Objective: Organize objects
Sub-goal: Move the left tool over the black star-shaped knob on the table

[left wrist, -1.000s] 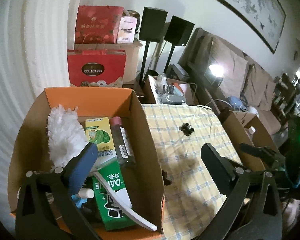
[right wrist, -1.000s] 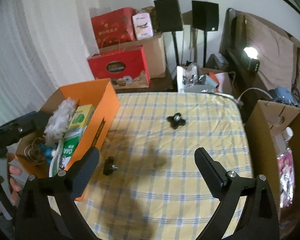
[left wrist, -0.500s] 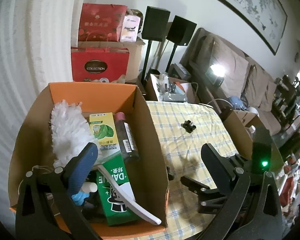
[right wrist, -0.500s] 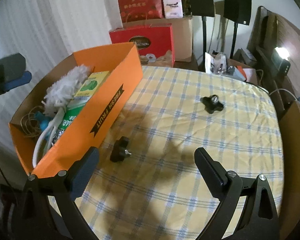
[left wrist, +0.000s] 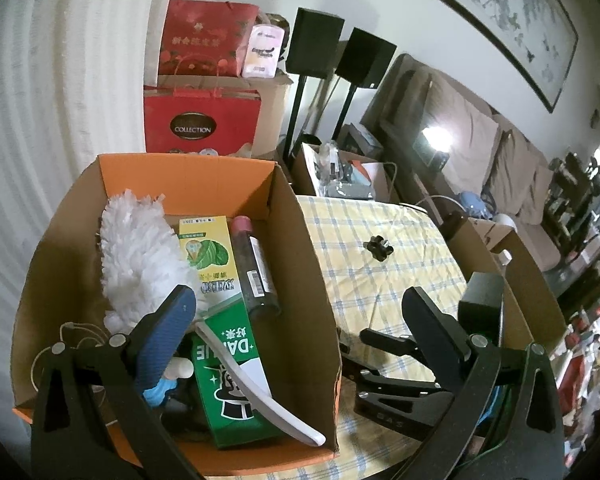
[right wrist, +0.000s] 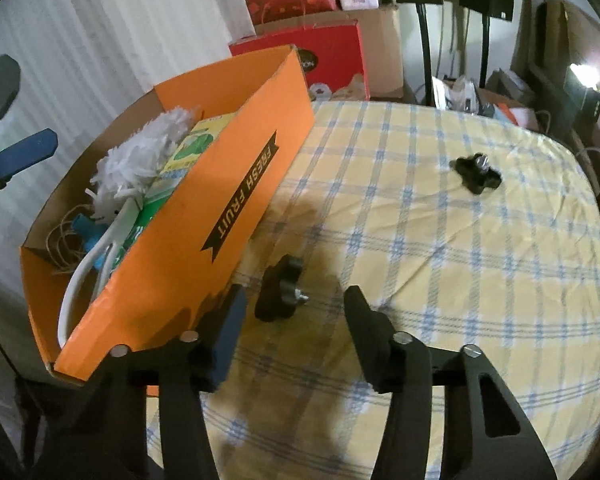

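Now | orange box (left wrist: pixel 292 264): white duster (left wrist: pixel 136 256), green carton (left wrist: pixel 224 376) | right gripper (right wrist: pixel 296 300) fingers closing, apart around black knob (right wrist: pixel 278 292) | left gripper (left wrist: pixel 300 312) fingers apart

Orange box (right wrist: pixel 236 184): near corner hidden behind right gripper's (right wrist: pixel 294 300) blue finger; its far wall blocks most of the red gift box (right wrist: pixel 340 56). Contents overlap: duster (left wrist: pixel 136 256) covers part of yellow carton (left wrist: pixel 208 256), duster's white handle crosses green carton (left wrist: pixel 232 368), blue item (left wrist: pixel 160 388) mostly behind left gripper's (left wrist: pixel 300 308) finger. Bottle (left wrist: pixel 256 268) label too small to read. Nearer black knob (right wrist: pixel 280 294) unseen from the left wrist, screened by box wall. Far knob (right wrist: pixel 478 172) blurred. Shelf clutter at right edge (left wrist: pixel 588 320) indistinct. Wall picture (left wrist: pixel 512 16) cut by frame edge.
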{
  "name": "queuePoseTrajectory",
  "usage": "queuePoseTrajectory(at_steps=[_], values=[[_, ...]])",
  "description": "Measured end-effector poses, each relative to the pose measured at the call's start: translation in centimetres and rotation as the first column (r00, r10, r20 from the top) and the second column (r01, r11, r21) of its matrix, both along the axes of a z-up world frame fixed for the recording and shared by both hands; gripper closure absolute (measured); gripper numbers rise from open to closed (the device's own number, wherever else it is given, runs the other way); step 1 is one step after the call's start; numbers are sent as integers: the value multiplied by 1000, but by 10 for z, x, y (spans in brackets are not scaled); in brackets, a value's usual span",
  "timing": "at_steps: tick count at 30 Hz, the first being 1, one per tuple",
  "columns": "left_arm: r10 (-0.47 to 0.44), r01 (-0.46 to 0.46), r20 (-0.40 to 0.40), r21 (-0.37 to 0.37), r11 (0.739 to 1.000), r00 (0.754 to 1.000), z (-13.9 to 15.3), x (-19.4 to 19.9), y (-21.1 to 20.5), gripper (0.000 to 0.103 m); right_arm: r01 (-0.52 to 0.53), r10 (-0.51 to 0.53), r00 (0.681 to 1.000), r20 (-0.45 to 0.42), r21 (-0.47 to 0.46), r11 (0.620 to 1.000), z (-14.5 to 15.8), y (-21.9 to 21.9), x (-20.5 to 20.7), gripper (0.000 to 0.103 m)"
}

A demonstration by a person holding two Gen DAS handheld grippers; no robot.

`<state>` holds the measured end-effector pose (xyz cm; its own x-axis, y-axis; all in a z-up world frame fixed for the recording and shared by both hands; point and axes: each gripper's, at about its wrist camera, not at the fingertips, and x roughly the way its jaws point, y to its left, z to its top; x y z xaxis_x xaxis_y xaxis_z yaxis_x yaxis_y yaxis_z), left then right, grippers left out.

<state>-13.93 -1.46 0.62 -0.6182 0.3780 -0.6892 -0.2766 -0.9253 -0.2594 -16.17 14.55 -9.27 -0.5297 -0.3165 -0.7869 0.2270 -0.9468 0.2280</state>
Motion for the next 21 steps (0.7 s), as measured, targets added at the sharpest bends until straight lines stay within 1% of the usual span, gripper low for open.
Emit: queuePoseTrajectory(at_steps=[1, 3, 4, 5, 7, 11, 17, 21], values=[[-1, 1, 1, -2, 1000, 1000, -1, 0, 0, 0, 0, 0, 1000, 3, -2, 1000, -1, -1, 0, 58], [-1, 1, 5, -2, 1000, 1000, -2, 0, 1, 0, 0, 0, 1000, 6, -4, 1000, -3, -3, -1, 68], [-1, 1, 7, 0, 1000, 1000, -2, -1, 1, 0, -2, 2, 1000, 10, -7, 1000, -4, -4, -2, 81], [-2, 2, 9, 2, 1000, 1000, -2, -1, 1, 0, -3, 3, 1000, 13, -8, 1000, -4, -4, -2, 87], [-2, 2, 15, 0, 1000, 1000, -3, -2, 3, 0, -2, 2, 1000, 4, -4, 1000, -3, -6, -1, 88], [-13, 13, 16, -5, 1000, 1000, -2, -2, 8, 0, -16, 16, 1000, -16, 3, 1000, 3, -8, 3, 94], [-34, 34, 16, -3, 999, 999, 3, -6, 22, 0, 3, -3, 999, -44, -3, 1000, 20, 3, 11, 94], [-53, 53, 25, 2, 999, 998, 6, -12, 36, 0, 40, -40, 997, -64, -1, 999, 32, 21, 18, 94]])
